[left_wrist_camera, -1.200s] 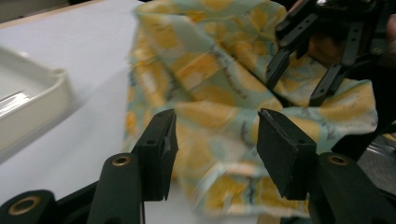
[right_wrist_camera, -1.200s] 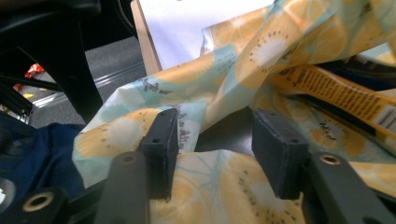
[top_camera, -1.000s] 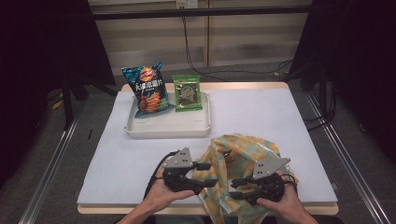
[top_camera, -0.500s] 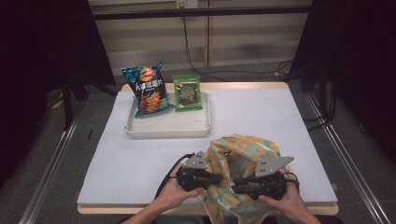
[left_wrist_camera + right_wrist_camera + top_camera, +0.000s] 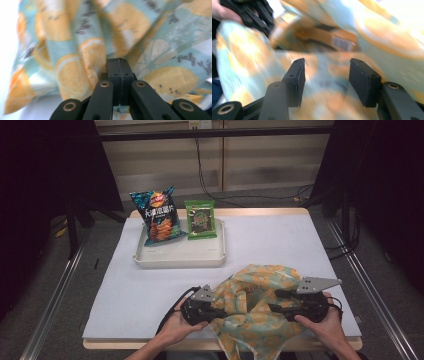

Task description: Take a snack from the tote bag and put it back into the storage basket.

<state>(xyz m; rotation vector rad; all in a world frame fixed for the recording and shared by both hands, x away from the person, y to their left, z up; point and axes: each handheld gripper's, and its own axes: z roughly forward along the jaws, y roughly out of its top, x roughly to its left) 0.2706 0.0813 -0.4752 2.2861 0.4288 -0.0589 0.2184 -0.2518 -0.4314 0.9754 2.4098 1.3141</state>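
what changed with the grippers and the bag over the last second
The left gripper moved in from the bag's left side, came down, and its jaws have just been closing; they are now shut on the lemon-print bag. The right gripper has just been opening, its jaws apart over the bag's right side without pressing it. The tray, chip bag and green packet stayed put.

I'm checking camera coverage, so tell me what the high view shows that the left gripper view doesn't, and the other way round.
High view alone: the white tray holding a blue chip bag and a green snack packet, the table, and the right hand-held gripper with its jaws apart over the bag.

Left gripper view alone: close up, the left hand-held gripper has its black jaws pressed together on a fold of fabric.

Shared: the lemon-print bag and that left hand-held gripper.
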